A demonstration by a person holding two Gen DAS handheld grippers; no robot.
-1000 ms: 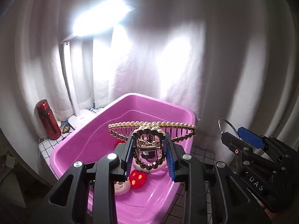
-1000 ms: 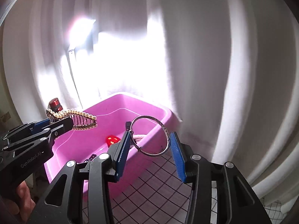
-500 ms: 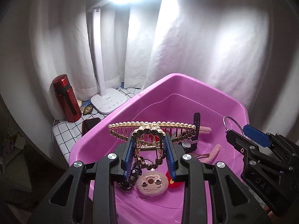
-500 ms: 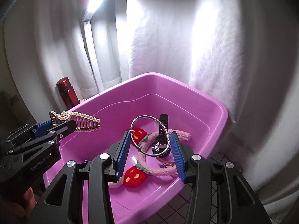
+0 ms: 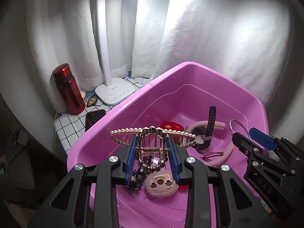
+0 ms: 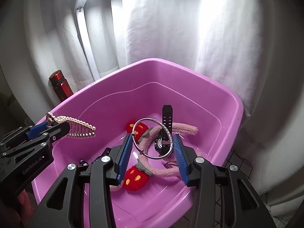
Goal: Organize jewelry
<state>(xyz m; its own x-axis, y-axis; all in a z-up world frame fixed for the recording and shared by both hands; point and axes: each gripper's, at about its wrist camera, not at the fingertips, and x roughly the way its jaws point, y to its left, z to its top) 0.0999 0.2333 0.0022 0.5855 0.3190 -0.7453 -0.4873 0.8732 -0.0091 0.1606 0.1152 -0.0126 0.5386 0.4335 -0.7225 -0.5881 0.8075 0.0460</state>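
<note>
My left gripper (image 5: 153, 152) is shut on a gold pearl hair claw (image 5: 152, 133) and holds it above the near left part of a pink plastic tub (image 5: 133, 102). It also shows in the right wrist view (image 6: 79, 123). My right gripper (image 6: 153, 148) is shut on a silver bangle (image 6: 152, 120) and holds it over the tub's (image 6: 190, 70) middle. In the tub lie a black watch (image 6: 166, 125), a pink fuzzy headband with red strawberries (image 6: 135, 178), a round plush face clip (image 5: 160, 184) and dark beads (image 5: 137, 174).
A red bottle (image 5: 68, 89), a white lamp base (image 5: 115, 93) and a dark phone (image 5: 94, 117) stand on the checked cloth left of the tub. White curtains hang close behind. The right gripper's body (image 5: 269, 169) is at the tub's right side.
Both grippers have tilted down and moved forward over the tub, still holding the hair claw and the bangle. The tub's contents now show fully.
</note>
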